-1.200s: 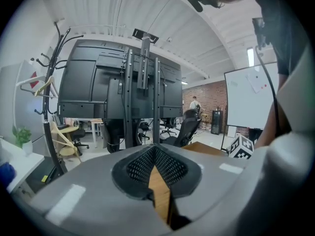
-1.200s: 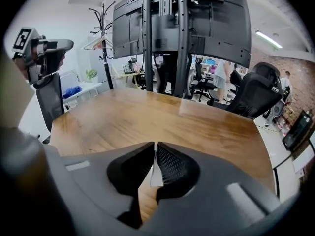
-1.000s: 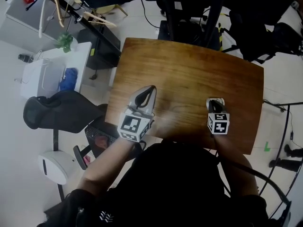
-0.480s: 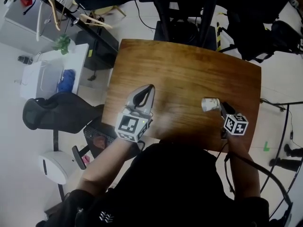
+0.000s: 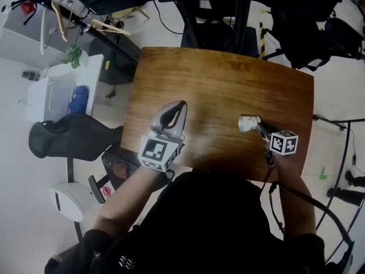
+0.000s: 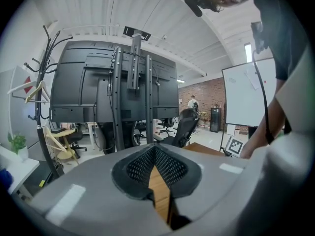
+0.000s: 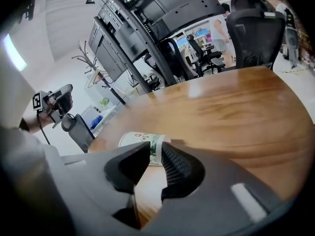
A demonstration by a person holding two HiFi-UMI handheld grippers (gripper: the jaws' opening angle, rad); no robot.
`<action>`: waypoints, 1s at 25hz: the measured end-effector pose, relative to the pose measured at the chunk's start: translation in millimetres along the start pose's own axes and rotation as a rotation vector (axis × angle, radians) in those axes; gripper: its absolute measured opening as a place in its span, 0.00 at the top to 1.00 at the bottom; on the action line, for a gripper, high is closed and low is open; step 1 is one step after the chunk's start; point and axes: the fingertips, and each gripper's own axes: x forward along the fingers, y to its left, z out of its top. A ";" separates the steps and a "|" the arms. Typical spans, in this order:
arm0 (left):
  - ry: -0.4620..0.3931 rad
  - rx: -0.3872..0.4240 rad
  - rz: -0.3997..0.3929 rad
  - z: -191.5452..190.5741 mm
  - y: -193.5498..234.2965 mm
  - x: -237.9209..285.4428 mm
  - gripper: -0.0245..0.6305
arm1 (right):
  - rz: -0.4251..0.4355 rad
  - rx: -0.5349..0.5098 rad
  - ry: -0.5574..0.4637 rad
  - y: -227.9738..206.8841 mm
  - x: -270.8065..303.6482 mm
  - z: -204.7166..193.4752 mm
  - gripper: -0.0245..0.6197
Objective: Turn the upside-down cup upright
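The right gripper (image 7: 154,150) has its jaws a little apart and closing. The white paper cup with green print (image 7: 134,139) shows in the gap at their tips, and the pads do not appear to press on it. The cup lies on its side on the brown wooden table (image 5: 228,79), near its right edge. It looks light, thin-walled, easy to crush and apt to roll, so a gentle pinch on the wall by the rim seems best. The left gripper (image 6: 155,150), jaws together and empty, hovers at the near left.

A wooden table (image 5: 228,90) was noted on a pale floor (image 5: 23,233), with a black office chair (image 5: 68,136) and a white desk (image 5: 97,67) recorded beside it. A whiteboard (image 6: 243,95) and brick wall (image 6: 209,90) were observed beyond.
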 end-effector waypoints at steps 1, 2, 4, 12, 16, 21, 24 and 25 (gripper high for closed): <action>0.001 -0.001 0.000 -0.1 -0.3 -0.2 0.96 | -0.003 -0.008 -0.002 0.8 -0.1 0.1 0.85; 0.002 -0.001 0.001 -0.5 -0.8 -0.4 0.96 | -0.008 -0.020 -0.004 1.7 -0.4 -0.1 0.85; 0.003 0.000 0.000 -1.9 -2.4 -0.7 0.96 | -0.024 -0.054 -0.007 3.6 -1.6 -1.0 0.86; -0.020 0.000 -0.020 1.4 -6.2 -0.9 0.96 | -0.111 -0.237 0.032 24.3 -9.6 -1.9 0.89; -0.038 -0.003 -0.032 3.7 -6.1 -2.4 0.96 | -0.123 -0.289 0.056 40.0 -11.5 0.4 0.91; -0.056 -0.014 -0.043 4.3 -6.1 -5.3 0.96 | -0.133 -0.352 0.095 59.4 -11.2 2.2 0.93; -0.065 -0.019 -0.044 3.9 -3.3 -9.3 0.96 | -0.138 -0.398 0.127 72.3 -8.1 2.8 0.93; -0.068 -0.021 -0.043 3.8 -1.8 -11.2 0.96 | -0.138 -0.411 0.137 77.2 -6.6 2.6 0.93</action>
